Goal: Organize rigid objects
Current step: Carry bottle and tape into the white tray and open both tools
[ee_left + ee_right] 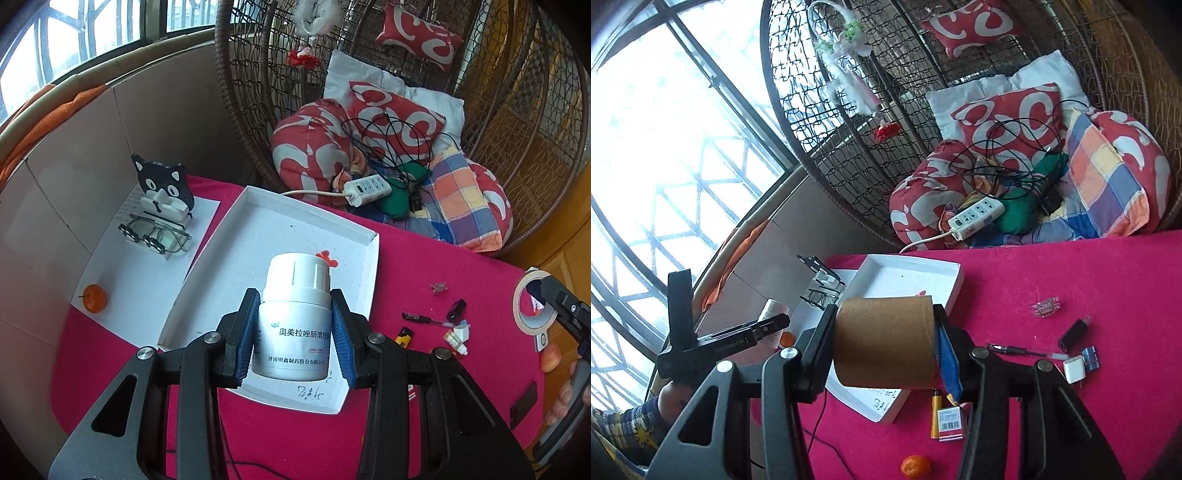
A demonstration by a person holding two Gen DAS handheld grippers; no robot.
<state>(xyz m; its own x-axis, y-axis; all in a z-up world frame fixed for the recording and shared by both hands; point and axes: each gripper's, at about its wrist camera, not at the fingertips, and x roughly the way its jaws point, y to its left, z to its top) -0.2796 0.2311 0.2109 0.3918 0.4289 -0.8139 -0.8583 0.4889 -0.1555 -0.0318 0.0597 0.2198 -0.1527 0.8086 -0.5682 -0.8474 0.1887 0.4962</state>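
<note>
Pill bottle (295, 317) is clamped in the left gripper (295, 332) above the white tray (236, 236) near the surface's far edge, the right gripper (886, 347) clutches a tape roll (884, 341); next, probably lowering both into the tray.

White tray (207, 280) floor open save a small red piece (327, 257)

Daylight thru window (646, 166), blown-out glare; fisheye warp at edges, pics sharp.

Daylit barred window (657, 155); wicker hanging chair (517, 110) with cushions (395, 114); tiled wall (74, 155).
</note>
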